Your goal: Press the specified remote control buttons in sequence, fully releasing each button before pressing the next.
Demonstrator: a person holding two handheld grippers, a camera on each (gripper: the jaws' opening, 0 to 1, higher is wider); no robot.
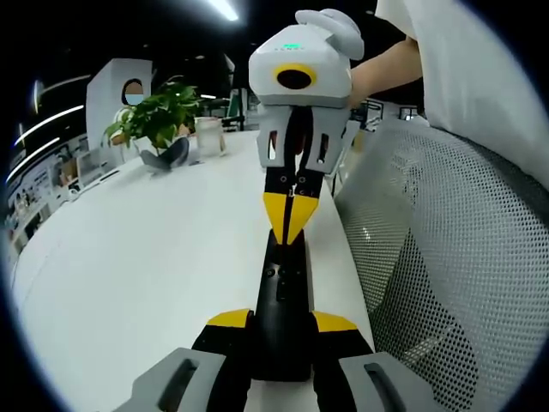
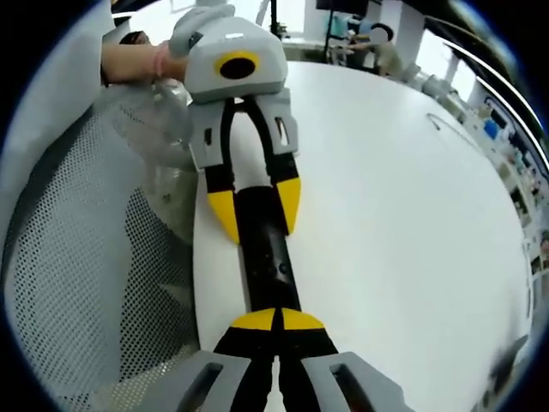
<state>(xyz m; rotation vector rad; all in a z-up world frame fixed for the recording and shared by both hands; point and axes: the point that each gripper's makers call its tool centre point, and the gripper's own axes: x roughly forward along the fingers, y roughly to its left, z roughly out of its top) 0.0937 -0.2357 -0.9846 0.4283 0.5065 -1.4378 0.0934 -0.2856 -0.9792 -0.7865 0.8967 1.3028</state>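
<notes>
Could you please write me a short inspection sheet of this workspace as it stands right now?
Surface: white table, bare around the job.
Job's things: black remote control lying near the table edge.
Clutter: potted plant and glass jar at the far end.
Grippers: left gripper jaws clamp the remote's near end; right gripper jaws closed, tips on the remote's top.
Cables: nothing seen.
Surroundings: mesh chair beside the table; office beyond.

remote control [image 1: 281,300]: on table [image 1: 129,257], along its edge, beside mesh chair [image 1: 446,257]
left gripper [image 1: 279,343]: jaws around remote's near end
right gripper [image 1: 290,215]: tips on remote's far end
potted plant [image 1: 159,116]: far side of table
</notes>
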